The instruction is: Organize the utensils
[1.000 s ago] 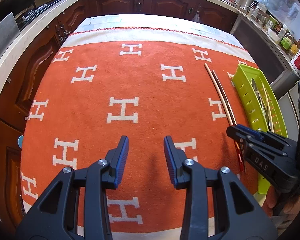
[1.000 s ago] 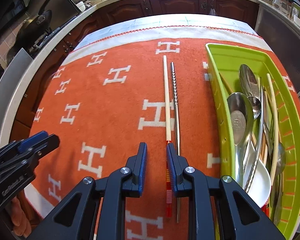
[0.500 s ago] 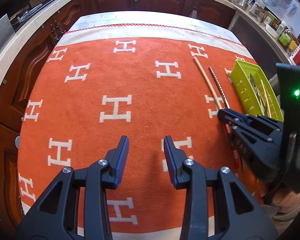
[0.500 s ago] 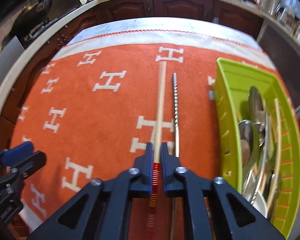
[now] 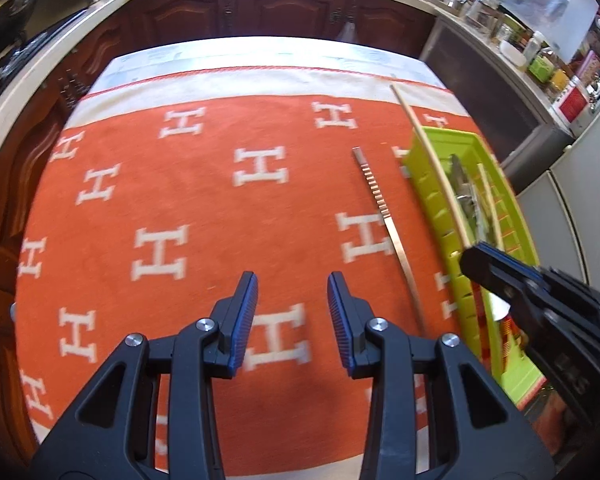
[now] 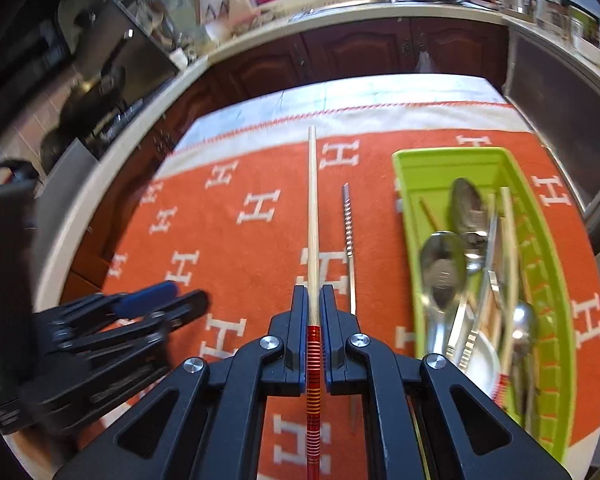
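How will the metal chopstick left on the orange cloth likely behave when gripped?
The metal chopstick looks thin and rigid, so probably stiff. Its smooth upper part may slip; the ridged tip should grip better. Lying flat on the cloth, it's probably hard to get under.

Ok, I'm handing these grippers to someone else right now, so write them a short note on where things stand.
Right gripper: shut on the wooden chopstick, gripped near its red-banded end, lifted off the orange cloth.
Left gripper: open, holding nothing, above the cloth.
Metal chopstick: lying on the cloth beside the green tray.
Done: spoons and other utensils are in the tray.
Left: place the wooden chopstick, then the metal one.
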A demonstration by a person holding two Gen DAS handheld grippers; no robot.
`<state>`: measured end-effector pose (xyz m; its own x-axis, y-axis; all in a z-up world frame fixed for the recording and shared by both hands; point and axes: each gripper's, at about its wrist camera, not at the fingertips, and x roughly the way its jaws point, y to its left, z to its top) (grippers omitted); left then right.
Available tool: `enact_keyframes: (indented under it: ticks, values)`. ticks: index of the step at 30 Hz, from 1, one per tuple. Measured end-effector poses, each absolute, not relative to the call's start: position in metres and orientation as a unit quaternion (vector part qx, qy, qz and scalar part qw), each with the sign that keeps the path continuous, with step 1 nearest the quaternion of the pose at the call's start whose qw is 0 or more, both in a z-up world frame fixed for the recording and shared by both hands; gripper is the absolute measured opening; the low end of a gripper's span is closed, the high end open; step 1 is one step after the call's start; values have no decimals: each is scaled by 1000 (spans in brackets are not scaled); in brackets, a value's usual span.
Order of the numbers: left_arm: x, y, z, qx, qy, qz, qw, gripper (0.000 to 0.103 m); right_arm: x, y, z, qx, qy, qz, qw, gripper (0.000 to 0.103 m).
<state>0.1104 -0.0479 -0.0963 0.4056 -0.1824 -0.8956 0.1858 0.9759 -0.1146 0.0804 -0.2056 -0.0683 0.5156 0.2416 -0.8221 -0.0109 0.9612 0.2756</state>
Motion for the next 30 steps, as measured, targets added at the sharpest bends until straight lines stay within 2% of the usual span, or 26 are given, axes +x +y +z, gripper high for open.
enact_keyframes:
  ticks: [7, 17, 18, 20, 21, 30]
  values:
    - [131, -104, -115, 11, 544, -131, 829, 33, 48, -257, -44, 172, 459, 46, 870, 5]
    - [142, -160, -153, 80, 549, -102, 826, 33, 22, -300, -47, 205, 452, 17, 868, 5]
    - [141, -162, -153, 83, 539, -97, 832, 31, 21, -301, -48, 206, 452, 16, 868, 5]
    - [139, -164, -154, 85, 536, -105, 834, 21, 21, -302, -51, 209, 452, 13, 867, 5]
    - [138, -165, -155, 90, 534, -104, 834, 7, 20, -303, -52, 211, 452, 13, 867, 5]
    - [118, -136, -140, 59, 551, -110, 825, 4, 15, -294, -51, 212, 451, 18, 867, 5]
